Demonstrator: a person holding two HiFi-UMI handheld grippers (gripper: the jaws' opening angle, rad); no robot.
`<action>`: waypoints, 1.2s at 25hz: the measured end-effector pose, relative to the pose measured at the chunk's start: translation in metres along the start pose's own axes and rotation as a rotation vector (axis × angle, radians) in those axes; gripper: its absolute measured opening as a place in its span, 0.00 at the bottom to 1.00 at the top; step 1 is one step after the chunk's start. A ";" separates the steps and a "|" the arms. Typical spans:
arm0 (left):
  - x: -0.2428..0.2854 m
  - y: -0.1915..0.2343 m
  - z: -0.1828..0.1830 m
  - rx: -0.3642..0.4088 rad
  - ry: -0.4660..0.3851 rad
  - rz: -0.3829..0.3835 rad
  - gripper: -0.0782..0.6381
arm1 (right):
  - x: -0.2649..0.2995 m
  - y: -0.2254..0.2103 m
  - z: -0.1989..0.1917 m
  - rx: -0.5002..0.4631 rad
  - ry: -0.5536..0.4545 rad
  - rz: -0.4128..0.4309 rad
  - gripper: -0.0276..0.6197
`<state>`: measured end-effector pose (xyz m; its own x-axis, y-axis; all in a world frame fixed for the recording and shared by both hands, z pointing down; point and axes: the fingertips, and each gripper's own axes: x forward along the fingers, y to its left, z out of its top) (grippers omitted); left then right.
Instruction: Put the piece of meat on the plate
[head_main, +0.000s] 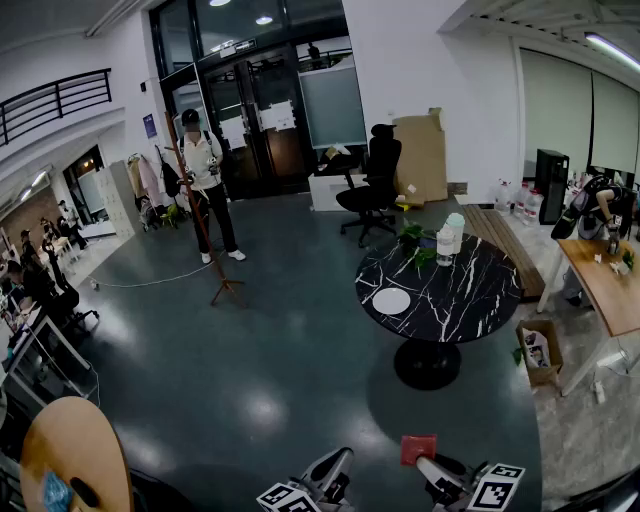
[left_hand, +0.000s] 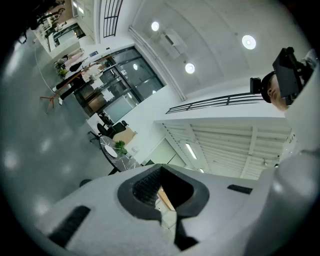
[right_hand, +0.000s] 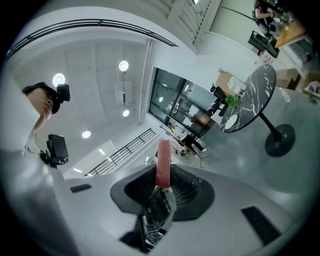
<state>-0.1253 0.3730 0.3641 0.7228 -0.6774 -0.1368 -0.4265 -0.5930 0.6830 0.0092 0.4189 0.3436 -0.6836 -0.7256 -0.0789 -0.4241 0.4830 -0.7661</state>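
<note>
A red piece of meat (head_main: 418, 449) sticks up from my right gripper (head_main: 427, 466) at the bottom edge of the head view. In the right gripper view, the right gripper (right_hand: 162, 176) is shut on the meat (right_hand: 163, 161), a flat red slab held edge-on. My left gripper (head_main: 335, 466) hangs beside it, and in its own view the left gripper (left_hand: 161, 196) has its jaws together with nothing between them. The white plate (head_main: 391, 301) lies on the near left part of a round black marble table (head_main: 470, 300), well ahead of both grippers. The plate (right_hand: 231, 120) also shows far off.
A potted plant (head_main: 415, 243) and bottles (head_main: 449, 238) stand at the table's far side. A cardboard box (head_main: 537, 352) sits on the floor by a wooden desk (head_main: 600, 285). A person (head_main: 208, 185) stands by a wooden stand; an office chair (head_main: 375, 185) is farther back. A round wooden table (head_main: 75, 455) is near left.
</note>
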 end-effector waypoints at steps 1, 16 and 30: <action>0.005 0.003 -0.002 -0.005 0.001 0.001 0.12 | 0.002 -0.004 0.003 0.003 -0.002 -0.001 0.17; 0.075 0.052 -0.013 -0.055 0.051 0.003 0.12 | 0.036 -0.062 0.036 0.039 0.003 -0.023 0.17; 0.200 0.143 0.060 -0.033 0.053 -0.028 0.12 | 0.153 -0.136 0.132 0.022 0.001 -0.025 0.17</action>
<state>-0.0740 0.1262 0.3918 0.7624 -0.6362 -0.1180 -0.3886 -0.5961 0.7026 0.0403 0.1776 0.3511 -0.6734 -0.7369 -0.0586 -0.4281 0.4534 -0.7817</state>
